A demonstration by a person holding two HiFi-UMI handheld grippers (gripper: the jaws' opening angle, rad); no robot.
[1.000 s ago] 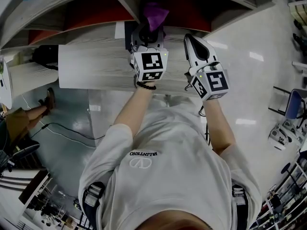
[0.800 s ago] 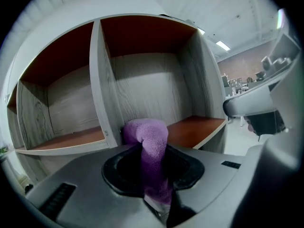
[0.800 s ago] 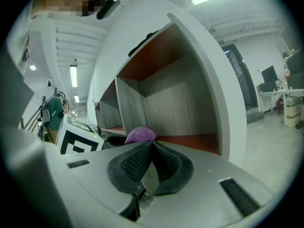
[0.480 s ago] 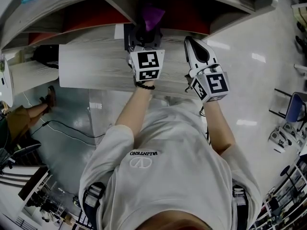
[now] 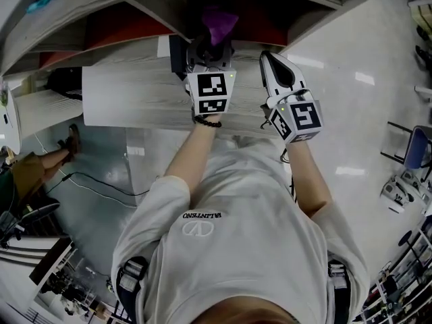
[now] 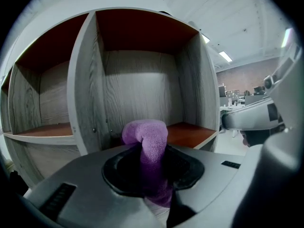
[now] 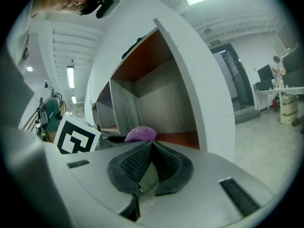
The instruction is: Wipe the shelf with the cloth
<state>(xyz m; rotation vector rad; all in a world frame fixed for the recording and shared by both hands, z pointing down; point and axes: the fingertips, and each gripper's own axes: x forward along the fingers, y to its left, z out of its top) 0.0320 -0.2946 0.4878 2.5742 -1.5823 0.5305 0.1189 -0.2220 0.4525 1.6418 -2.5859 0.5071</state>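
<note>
1. L gripper (image 5: 206, 48) reaches fwd to the shelf (image 5: 177, 11). Its jaws are clamped on a purple cloth (image 5: 219, 20).
2. L gripper view: the cloth (image 6: 148, 137) runs up between the dark pads and its top end folds over to the left. The jaws of the L gripper (image 6: 153, 169) are narrow and grip it mid-length.
3. The cloth sits at the mouth of the cubby just right of the grey divider (image 6: 80, 99), over the red-brown floor (image 6: 191, 133). Can't tell if it touches that floor.
4. R gripper (image 5: 269, 61) is just right of the L one and apart from it, held over the grey wood-grain ledge (image 5: 128, 93) in front of the cubbies.
5. R gripper view: the jaws of the R gripper (image 7: 149, 161) are together with nothing held. Only a slit shows low between the pads.
6. The same view shows the cloth (image 7: 141, 134) ahead and left, w/ the L gripper's marker cube (image 7: 77, 137) beside it.
7. Head view: the person wears a white tee (image 5: 229, 248), both arms extended.
</note>
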